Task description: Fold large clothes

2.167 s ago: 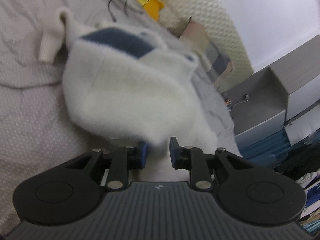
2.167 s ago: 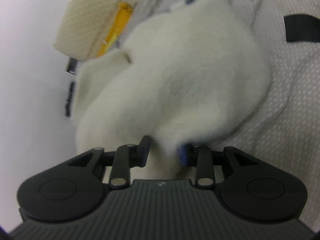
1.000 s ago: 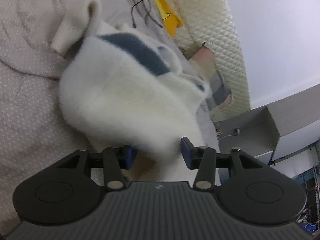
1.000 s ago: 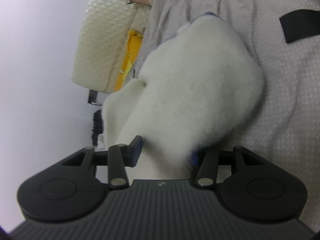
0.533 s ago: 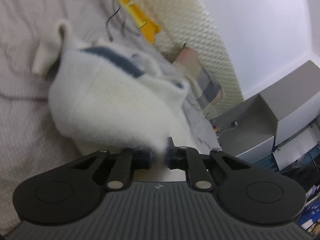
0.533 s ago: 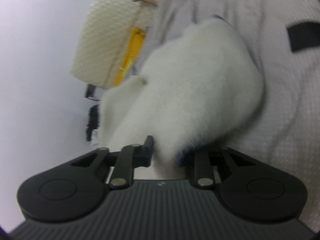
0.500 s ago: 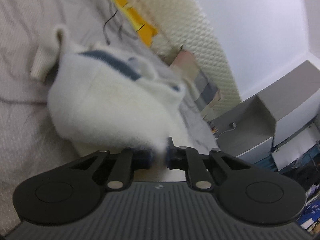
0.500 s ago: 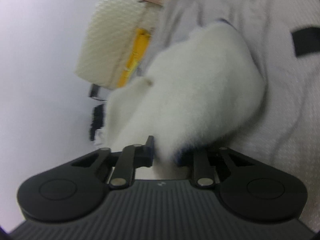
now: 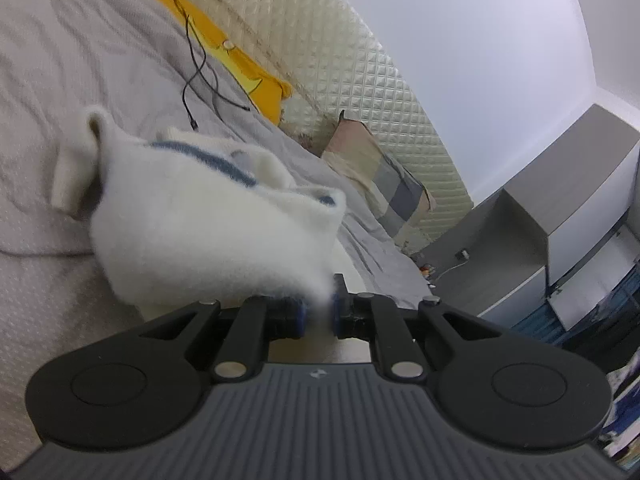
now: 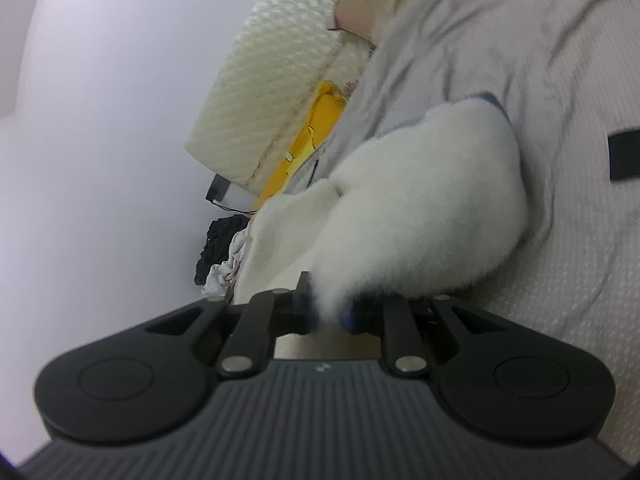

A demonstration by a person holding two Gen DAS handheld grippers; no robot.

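Observation:
A fluffy white sweater (image 9: 208, 236) with a dark blue stripe lies bunched on the grey bedspread (image 9: 80, 80). My left gripper (image 9: 318, 314) is shut on a fold of the sweater's near edge. In the right wrist view the same sweater (image 10: 420, 216) hangs from my right gripper (image 10: 330, 314), which is shut on its near edge, and the cloth is lifted off the bed (image 10: 560, 240). A ribbed cuff (image 9: 72, 176) sticks out at the left.
A yellow cloth (image 9: 236, 64) and black cables (image 9: 196, 76) lie by the quilted cream headboard (image 9: 360, 92). A patchwork pillow (image 9: 384, 184) sits at the bed's far end. Grey cabinets (image 9: 560, 216) stand on the right. A black strap (image 10: 624, 152) lies on the bed.
Both grippers opened about a second ago, then closed on the sweater's near edge. They have since lifted and pulled it back, so more of the bed and headboard shows.

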